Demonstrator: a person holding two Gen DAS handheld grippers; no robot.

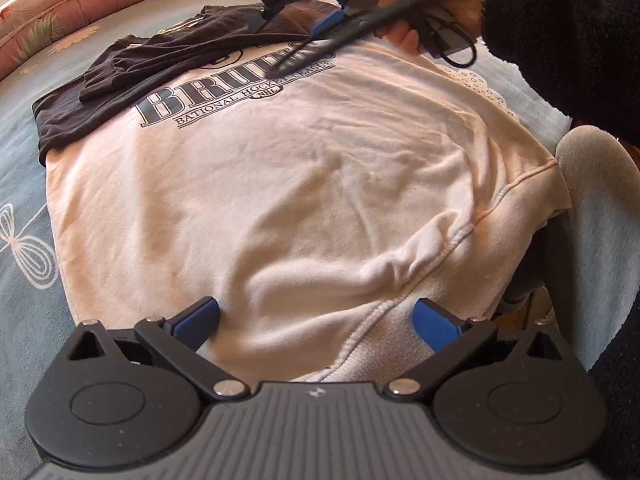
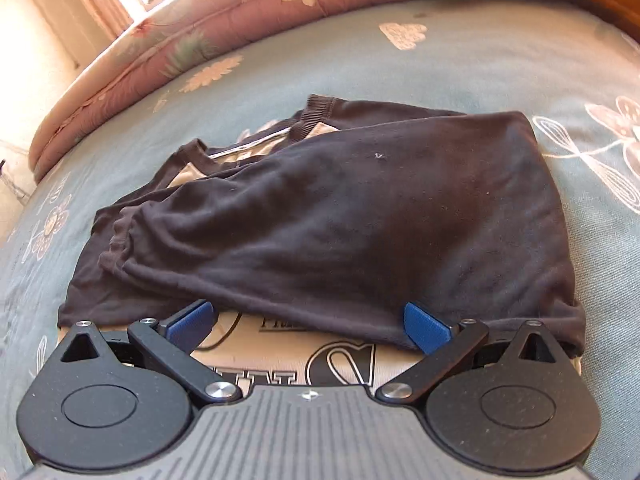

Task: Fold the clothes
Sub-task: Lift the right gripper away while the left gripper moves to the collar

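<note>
We have a white sweatshirt spread on the bed, its far end under a dark T-shirt at 11 o'clock; both look soft, light and limp, so we'd pinch hems or corners. The left hand-held gripper gapes wide over the ribbed hem, and the right hand-held gripper gapes wide at the T-shirt's near edge.
</note>
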